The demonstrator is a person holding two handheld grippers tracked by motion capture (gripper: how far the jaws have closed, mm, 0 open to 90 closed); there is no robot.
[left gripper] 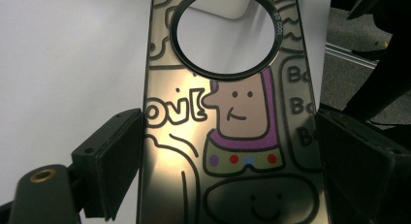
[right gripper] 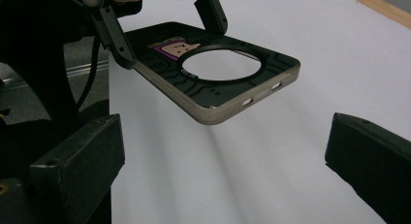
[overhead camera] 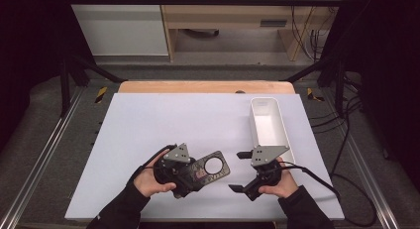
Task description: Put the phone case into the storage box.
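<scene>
A dark phone case (overhead camera: 210, 167) with cartoon drawings and a large round camera hole is held just above the white mat. My left gripper (overhead camera: 190, 175) is shut on the case's two long sides, as the left gripper view shows around the phone case (left gripper: 228, 136). In the right gripper view the phone case (right gripper: 218, 83) hangs in the air, its holed end toward me and its shadow on the mat. My right gripper (overhead camera: 241, 171) stands open to the right of the case, with nothing between its fingers (right gripper: 77, 170).
A long white bin (overhead camera: 270, 125) stands on the mat at the right, just beyond my right gripper. The white mat (overhead camera: 163, 120) covers a wooden table (overhead camera: 205, 86). Metal rails run along both sides, and cables lie at the right.
</scene>
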